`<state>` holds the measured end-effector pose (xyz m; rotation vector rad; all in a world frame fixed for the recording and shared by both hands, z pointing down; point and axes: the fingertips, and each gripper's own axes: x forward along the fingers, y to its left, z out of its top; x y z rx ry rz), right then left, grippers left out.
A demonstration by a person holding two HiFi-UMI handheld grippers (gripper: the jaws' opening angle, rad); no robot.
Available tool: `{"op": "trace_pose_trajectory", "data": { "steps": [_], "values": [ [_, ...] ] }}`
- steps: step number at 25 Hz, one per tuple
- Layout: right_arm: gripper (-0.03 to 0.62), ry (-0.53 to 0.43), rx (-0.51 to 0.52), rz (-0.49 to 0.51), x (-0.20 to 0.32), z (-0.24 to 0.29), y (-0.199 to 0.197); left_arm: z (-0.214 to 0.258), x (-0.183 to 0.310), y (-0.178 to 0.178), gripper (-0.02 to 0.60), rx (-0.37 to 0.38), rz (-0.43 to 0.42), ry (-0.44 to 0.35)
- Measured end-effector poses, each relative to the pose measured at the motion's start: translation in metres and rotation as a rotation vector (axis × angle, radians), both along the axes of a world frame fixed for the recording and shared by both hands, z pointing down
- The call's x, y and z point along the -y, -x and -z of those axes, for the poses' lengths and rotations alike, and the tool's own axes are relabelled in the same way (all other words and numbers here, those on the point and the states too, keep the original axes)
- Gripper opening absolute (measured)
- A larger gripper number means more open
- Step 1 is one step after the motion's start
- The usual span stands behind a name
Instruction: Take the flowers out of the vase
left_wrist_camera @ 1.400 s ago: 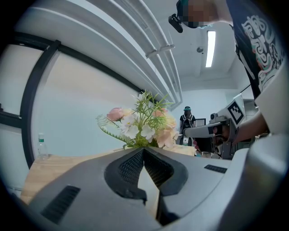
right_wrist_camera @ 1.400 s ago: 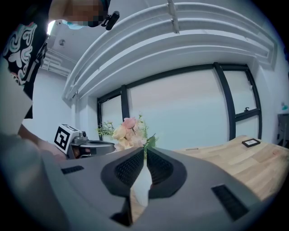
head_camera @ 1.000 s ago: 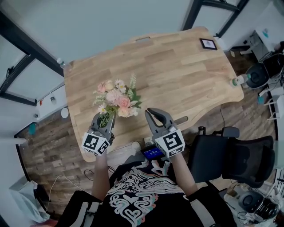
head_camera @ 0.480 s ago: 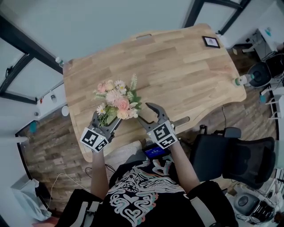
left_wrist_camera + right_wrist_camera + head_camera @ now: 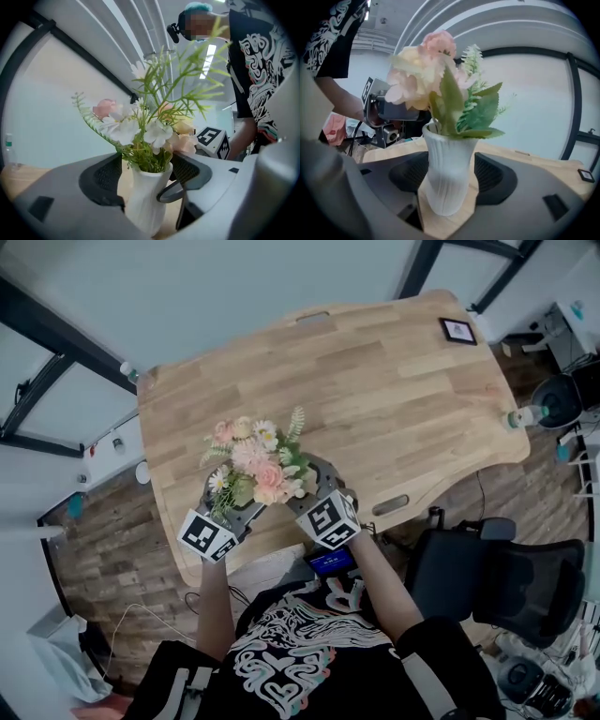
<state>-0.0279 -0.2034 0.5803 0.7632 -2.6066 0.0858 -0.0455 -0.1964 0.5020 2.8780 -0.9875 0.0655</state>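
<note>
A bouquet of pink, cream and white flowers (image 5: 255, 463) stands in a white ribbed vase (image 5: 144, 199) near the front edge of the wooden table (image 5: 375, 399). My left gripper (image 5: 145, 180) and right gripper (image 5: 450, 176) straddle the vase (image 5: 449, 180) from opposite sides. Both pairs of jaws are opening, with the vase body between them and no pad pressing on it. In the head view the flowers hide the fingertips; the left gripper (image 5: 225, 512) and right gripper (image 5: 314, 493) flank the bouquet. The blooms (image 5: 433, 79) rise above the jaws.
A small framed picture (image 5: 457, 330) lies at the table's far right corner. A bottle (image 5: 521, 415) stands by the right edge. A black office chair (image 5: 506, 577) sits to my right. The person's torso is close behind the table's front edge.
Both grippers went from shut to wide open. The right one dropped and swung left to the vase; the left one edged in, so both now bracket it.
</note>
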Motion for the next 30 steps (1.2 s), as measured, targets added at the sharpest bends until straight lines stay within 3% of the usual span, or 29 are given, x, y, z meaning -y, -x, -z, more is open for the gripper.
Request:
{"op": "trace_pose_trajectory", "data": {
  "steps": [12,13,14,16,30],
  "values": [
    [0.281,-0.018,0.004,-0.014,0.006,0.000,0.004,0.008,0.015,-0.007,0.309,-0.036,0.007,-0.073],
    [0.281,-0.017,0.003,-0.016,0.006,0.000,0.004,0.008,0.016,-0.006,0.244,-0.014,0.022,-0.085],
    [0.281,-0.015,0.003,-0.018,0.006,0.000,0.005,0.008,0.017,-0.003,0.124,0.012,0.038,-0.096],
    [0.281,-0.014,0.002,-0.022,0.006,0.000,0.005,0.005,0.018,0.000,0.047,0.046,0.054,-0.104],
    [0.281,0.001,0.007,-0.052,0.007,0.000,0.006,0.013,0.020,0.007,0.017,-0.044,0.079,-0.032]
  ]
}}
